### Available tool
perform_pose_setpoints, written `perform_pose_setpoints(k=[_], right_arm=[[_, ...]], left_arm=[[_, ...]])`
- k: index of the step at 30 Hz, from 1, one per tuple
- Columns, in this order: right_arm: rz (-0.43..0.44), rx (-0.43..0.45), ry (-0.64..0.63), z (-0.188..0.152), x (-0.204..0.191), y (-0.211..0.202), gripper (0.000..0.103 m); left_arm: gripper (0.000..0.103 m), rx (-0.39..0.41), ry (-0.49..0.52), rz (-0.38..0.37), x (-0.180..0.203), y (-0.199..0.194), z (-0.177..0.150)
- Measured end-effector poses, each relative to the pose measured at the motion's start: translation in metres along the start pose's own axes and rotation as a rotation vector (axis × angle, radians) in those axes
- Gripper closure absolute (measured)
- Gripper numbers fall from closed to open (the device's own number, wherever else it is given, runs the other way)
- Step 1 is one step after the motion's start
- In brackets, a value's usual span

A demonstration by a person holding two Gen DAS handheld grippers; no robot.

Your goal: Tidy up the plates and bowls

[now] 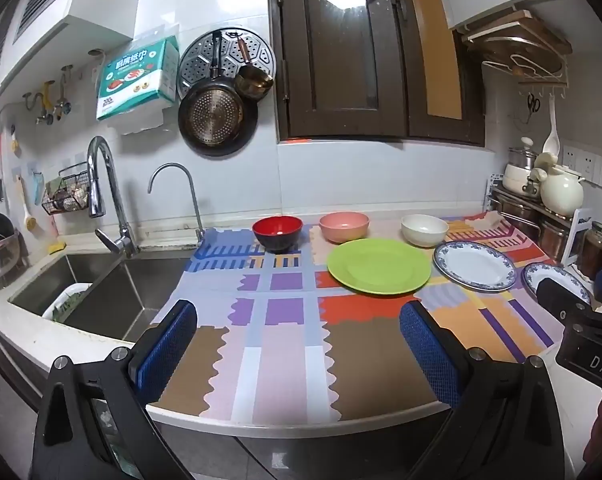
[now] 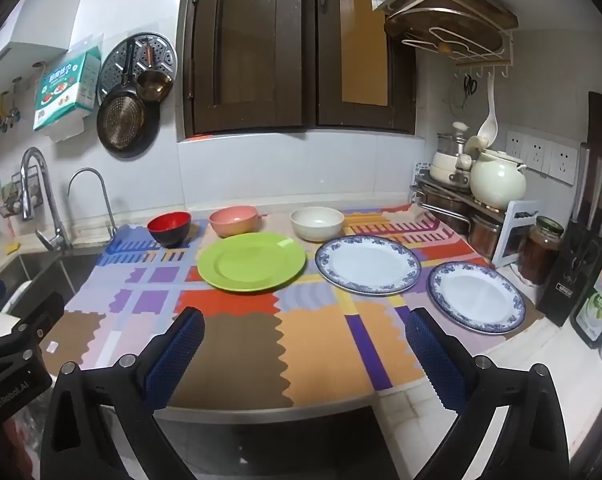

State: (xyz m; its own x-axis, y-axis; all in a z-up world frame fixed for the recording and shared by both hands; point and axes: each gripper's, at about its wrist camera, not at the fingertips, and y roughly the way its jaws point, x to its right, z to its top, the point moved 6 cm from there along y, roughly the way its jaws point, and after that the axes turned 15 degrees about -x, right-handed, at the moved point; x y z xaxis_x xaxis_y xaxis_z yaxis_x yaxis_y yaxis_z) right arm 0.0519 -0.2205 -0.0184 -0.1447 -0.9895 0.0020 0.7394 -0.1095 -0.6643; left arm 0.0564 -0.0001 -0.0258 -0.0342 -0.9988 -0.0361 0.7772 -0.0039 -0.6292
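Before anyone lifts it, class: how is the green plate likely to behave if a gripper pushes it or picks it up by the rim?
The green plate lies flat and shallow on the patterned mat, so it should slide rather than tip. Its matte, uniform look suggests light plastic, probably stiff and not fragile. The thin low rim gives fingers little to pinch, so it may slip.

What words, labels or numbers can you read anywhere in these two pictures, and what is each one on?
"DAS": right gripper body, cut off by the frame edge.
"GenRobot.AI": left gripper body.
"Dish soap" and "LEMON": dish soap bottle.
"200": paper towel pack; its large Chinese heading is too blurred to read.
Knife block label: too small to read.
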Motion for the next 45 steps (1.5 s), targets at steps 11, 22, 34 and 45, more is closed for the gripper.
perform_pose_setpoints(k=[11,22,34,45], right_arm=[[0.005,0.005,0.01,0.004,-0.005,-0.007,0.001],[0.002,0.018,0.013,0.006,-0.005,-0.009,0.001],[0.008,0.016,0.012,0.003,-0.008,-0.011,0.001],[0.009,0.023,0.01,0.002,-0.009,-0.014,0.001]], left_arm=[[0.0,0.041,0.015,-0.002,-0.005,-0.008,0.009],[0.0,0.026,0.029,-0.014,-0.005,-0.007,0.008],[0.0,0.023,0.032,-0.018,-0.005,-0.006,0.005],[0.0,0.029,0.034,-0.019,-0.004,-0.007,0.005]])
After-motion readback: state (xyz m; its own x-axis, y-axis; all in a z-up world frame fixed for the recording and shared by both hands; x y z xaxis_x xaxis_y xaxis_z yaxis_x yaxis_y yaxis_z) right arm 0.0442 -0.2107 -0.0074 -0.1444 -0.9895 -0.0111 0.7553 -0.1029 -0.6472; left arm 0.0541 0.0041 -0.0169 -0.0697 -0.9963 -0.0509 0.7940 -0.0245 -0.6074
